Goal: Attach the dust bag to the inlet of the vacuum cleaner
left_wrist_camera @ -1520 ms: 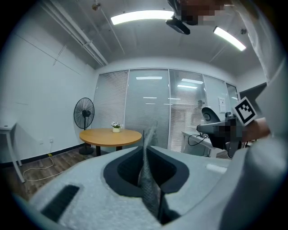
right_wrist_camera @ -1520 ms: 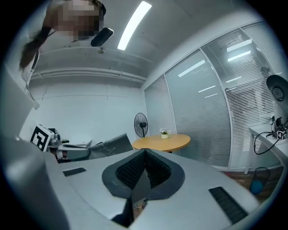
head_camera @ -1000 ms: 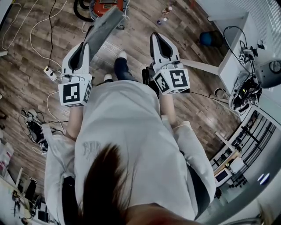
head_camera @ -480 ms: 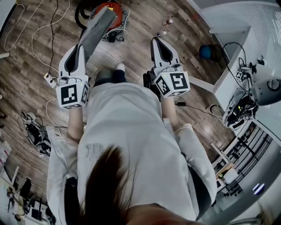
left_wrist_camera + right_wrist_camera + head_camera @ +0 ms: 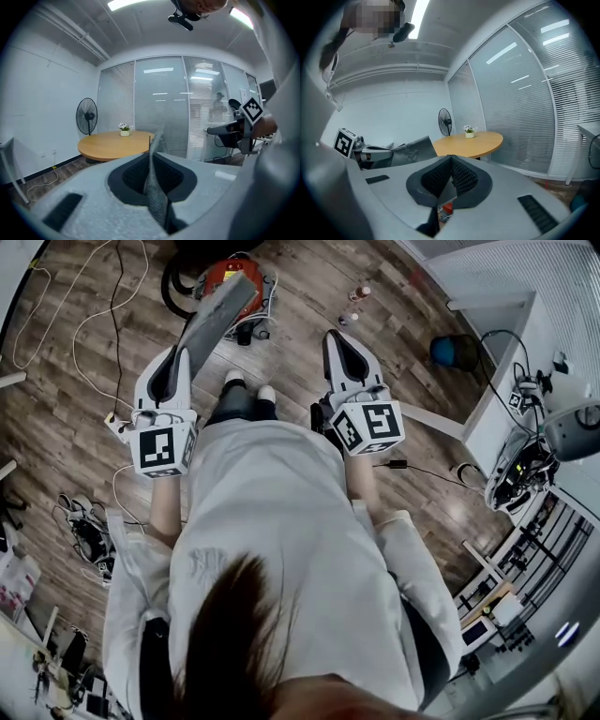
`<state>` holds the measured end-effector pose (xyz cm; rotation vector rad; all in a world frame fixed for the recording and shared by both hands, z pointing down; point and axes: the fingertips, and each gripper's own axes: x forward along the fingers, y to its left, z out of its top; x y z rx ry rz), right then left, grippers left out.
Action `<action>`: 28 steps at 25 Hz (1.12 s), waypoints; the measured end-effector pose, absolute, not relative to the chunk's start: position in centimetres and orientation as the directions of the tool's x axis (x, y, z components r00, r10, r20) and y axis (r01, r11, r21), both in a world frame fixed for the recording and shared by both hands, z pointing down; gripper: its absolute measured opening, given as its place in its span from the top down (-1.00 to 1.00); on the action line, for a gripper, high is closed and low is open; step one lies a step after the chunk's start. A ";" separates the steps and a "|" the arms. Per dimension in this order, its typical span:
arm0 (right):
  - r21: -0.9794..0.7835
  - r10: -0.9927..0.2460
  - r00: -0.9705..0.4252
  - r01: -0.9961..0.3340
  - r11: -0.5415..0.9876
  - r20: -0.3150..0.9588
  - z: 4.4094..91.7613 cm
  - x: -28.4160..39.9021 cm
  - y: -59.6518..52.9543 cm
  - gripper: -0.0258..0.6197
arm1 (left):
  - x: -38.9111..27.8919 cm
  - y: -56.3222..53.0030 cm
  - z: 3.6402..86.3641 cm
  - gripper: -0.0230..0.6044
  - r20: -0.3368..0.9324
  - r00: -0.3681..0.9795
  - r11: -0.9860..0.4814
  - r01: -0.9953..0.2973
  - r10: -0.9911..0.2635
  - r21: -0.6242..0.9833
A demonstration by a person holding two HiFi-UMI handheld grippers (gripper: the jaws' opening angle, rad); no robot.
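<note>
The left gripper (image 5: 181, 354) has its jaws almost together, and they pinch one edge of the grey dust bag (image 5: 217, 310). In the left gripper view the thin material stands on its edge between the two dark pads (image 5: 131, 174).

From this grip the bag reaches forward as a flat sheet toward the vacuum cleaner (image 5: 230, 270). This is a red machine with a black hose, and it stands on the wooden floor (image 5: 300, 296) in front of the person (image 5: 281, 549). In the head view the far end of the bag lies over the near side of the vacuum cleaner. I cannot tell whether it touches the machine, and I cannot make out the inlet.

The right gripper (image 5: 337, 338) is to the right of the vacuum cleaner and nearer to the person, apart from the bag. Its jaws are pressed fully together and nothing is between them.

Two small bottles (image 5: 357, 293) stand on the floor just to the right of the vacuum cleaner. To its left and nearer to the person lies a white power strip (image 5: 114, 424) with its cables.

Past the vacuum cleaner, in the direction in which both grippers point, there is a round wooden table (image 5: 112, 144) with a small flower pot (image 5: 124, 131) on it. A standing fan (image 5: 86, 117) is beside the table, before a wall of glass with blinds.
</note>
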<state>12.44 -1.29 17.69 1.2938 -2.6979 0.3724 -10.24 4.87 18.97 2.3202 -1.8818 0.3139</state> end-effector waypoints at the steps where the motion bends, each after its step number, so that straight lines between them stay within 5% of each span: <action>1: -0.167 -0.758 -0.615 -0.788 0.592 0.218 17.6 12.2 -1.5 0.91 | -10.4 4.5 19.0 0.80 0.251 0.216 -0.228 -0.973 -0.944 -0.021; 11: -0.131 -0.820 -0.524 -0.852 0.508 0.229 17.1 10.1 -2.3 0.91 | -8.5 3.3 19.7 0.80 0.303 0.505 -0.544 -0.837 -0.808 -0.057; 16: -0.040 -0.792 -0.579 -0.811 0.583 0.192 16.4 8.6 -1.9 0.91 | -6.4 3.8 21.1 0.80 0.331 0.631 -0.679 -0.733 -0.701 -0.039; 28: -0.049 -0.681 -0.679 -0.717 0.695 0.272 21.1 5.1 -3.0 0.83 | -4.0 4.4 28.8 0.80 0.435 0.726 -0.794 -0.607 -0.533 0.040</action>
